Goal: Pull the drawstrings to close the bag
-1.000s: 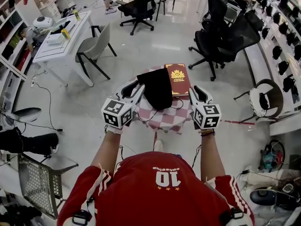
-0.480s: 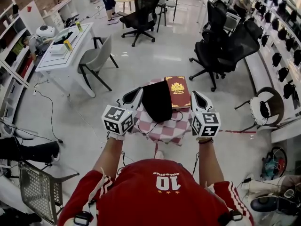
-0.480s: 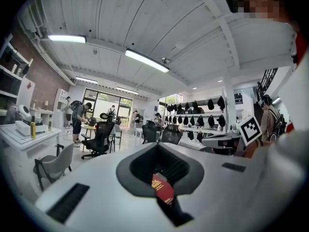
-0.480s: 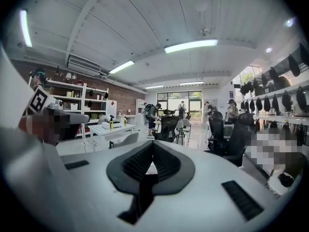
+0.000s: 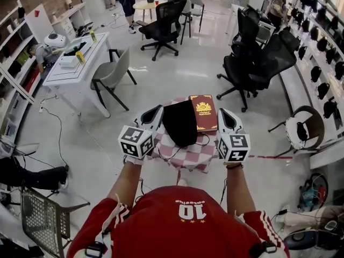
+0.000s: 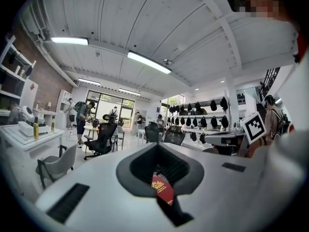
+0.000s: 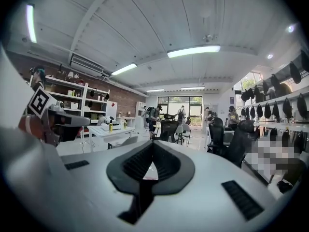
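A black drawstring bag (image 5: 180, 122) lies on a small table with a red-and-white checked cloth (image 5: 193, 153). A dark red book (image 5: 203, 112) with a gold emblem lies against the bag's right side. Thin black cords (image 5: 205, 140) trail loosely from the bag over the cloth. My left gripper (image 5: 157, 109) hovers by the bag's left side and my right gripper (image 5: 221, 112) beyond the book. Both are shut, and I see no cord in either. The left gripper (image 6: 157, 146) view shows a strip of the book (image 6: 163, 190) under its closed pads; the right gripper (image 7: 152, 144) view shows a sliver of cloth (image 7: 151, 172).
A white desk (image 5: 75, 63) and a grey chair (image 5: 110, 71) stand at the far left. Black office chairs (image 5: 252, 63) stand behind and to the right of the table. A wire basket (image 5: 45, 214) sits on the floor at the near left, and cables run over the floor.
Both grippers' jaws were spread a second ago and are now closed. Both grippers have risen slightly beside the bag. The bag and book have not moved.
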The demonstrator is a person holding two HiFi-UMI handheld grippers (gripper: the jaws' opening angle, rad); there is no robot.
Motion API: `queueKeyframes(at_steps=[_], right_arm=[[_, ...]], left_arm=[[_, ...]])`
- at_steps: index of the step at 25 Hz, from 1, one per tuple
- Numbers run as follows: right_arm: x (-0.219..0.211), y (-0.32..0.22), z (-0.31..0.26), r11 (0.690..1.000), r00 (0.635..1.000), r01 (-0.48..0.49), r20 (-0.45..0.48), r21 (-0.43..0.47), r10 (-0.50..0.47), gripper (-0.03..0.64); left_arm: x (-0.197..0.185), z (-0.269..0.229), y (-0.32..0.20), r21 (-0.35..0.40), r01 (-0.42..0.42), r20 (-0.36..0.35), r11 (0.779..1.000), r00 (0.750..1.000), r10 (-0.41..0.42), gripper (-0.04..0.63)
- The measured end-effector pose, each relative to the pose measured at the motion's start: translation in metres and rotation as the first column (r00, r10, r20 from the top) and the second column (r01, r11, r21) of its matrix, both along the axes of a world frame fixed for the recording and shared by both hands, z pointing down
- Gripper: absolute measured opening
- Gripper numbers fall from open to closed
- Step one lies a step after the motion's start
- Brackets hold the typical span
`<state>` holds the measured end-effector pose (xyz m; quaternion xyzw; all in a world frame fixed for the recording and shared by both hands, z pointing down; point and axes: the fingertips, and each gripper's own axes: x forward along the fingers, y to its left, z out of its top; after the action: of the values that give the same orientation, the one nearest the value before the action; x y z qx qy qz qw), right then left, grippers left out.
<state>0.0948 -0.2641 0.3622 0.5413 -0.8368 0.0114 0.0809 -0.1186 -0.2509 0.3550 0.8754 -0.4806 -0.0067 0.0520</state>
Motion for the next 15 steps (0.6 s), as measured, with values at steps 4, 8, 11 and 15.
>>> queueKeyframes(at_steps=[4,8,11,15], right_arm=[[-0.005,0.001,-0.003,1.0,1.0,0.003,-0.01,0.008,-0.003,0.015],[-0.01,0.005,0.0,1.0,0.999,0.006,-0.031,0.0,-0.006,0.015],[-0.011,0.009,0.0,1.0,1.0,0.007,-0.024,-0.003,-0.007,0.015],[-0.009,0.011,0.001,1.0,1.0,0.001,-0.022,-0.004,-0.001,0.015]], left_arm=[[-0.003,-0.002,0.0,0.007,0.008,0.02,1.0,1.0,-0.008,0.009],[-0.003,-0.006,0.002,0.011,-0.001,0.015,1.0,1.0,0.001,0.009],[-0.004,-0.007,0.005,0.012,-0.005,0.016,1.0,1.0,0.005,0.008],[-0.004,-0.007,0.006,0.012,-0.01,0.014,1.0,1.0,0.01,0.009]])
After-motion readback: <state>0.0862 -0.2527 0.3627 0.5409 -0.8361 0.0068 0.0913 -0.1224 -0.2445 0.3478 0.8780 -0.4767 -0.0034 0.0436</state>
